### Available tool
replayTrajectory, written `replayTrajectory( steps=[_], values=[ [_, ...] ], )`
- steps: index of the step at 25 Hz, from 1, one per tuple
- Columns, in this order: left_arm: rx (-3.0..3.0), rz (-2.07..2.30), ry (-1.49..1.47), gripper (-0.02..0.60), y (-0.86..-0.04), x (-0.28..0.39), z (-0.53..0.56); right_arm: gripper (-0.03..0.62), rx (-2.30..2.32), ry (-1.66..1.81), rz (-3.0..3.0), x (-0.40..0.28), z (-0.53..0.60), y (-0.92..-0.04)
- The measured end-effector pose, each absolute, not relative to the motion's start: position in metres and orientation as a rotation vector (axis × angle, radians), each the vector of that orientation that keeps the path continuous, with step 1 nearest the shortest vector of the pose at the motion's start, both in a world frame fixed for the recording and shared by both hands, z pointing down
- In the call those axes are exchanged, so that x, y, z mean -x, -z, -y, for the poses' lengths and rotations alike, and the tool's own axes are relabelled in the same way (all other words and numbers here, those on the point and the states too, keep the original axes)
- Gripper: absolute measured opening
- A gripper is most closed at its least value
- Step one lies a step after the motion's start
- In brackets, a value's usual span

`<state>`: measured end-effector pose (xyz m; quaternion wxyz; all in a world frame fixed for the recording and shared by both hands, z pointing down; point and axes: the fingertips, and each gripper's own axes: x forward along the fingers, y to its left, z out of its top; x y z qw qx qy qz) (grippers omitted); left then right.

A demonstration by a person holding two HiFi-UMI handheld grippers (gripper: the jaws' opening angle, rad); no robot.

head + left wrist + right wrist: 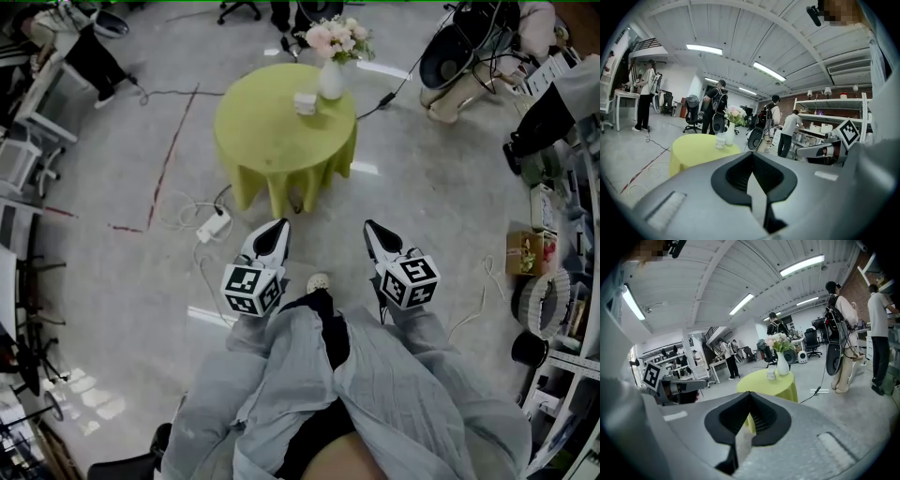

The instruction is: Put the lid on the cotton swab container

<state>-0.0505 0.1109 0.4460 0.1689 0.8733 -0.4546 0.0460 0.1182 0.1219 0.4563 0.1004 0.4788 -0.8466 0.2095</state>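
Note:
A small white cotton swab container [305,103] stands on a round yellow-green table [272,141], beside a white vase of pink flowers [330,75]. It is too small for me to make out a separate lid. Both grippers hang in the air well short of the table, over the floor. My left gripper [278,228] and right gripper [371,228] are shut and hold nothing. The left gripper view looks past its shut jaws [751,154] at the container [720,140] on the table [696,150]. The right gripper view, past its shut jaws [750,394], shows the container [771,374] too.
A power strip [214,225] and loose cables lie on the floor in front of the table. Shelves [562,309] with boxes line the right side, desks the left. Several people [715,105] stand beyond the table among office chairs. My own legs [328,394] fill the lower head view.

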Motion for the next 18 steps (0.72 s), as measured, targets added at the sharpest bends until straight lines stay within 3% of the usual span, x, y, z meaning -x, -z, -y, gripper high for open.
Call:
replayTrajectory(
  steps=[18],
  values=[
    [-2.443, 1.282, -0.165, 0.018, -0.463, 0.076, -0.108, 0.002, -1.357, -0.684, 2.493, -0.091, -0.109, -0.471]
  ],
)
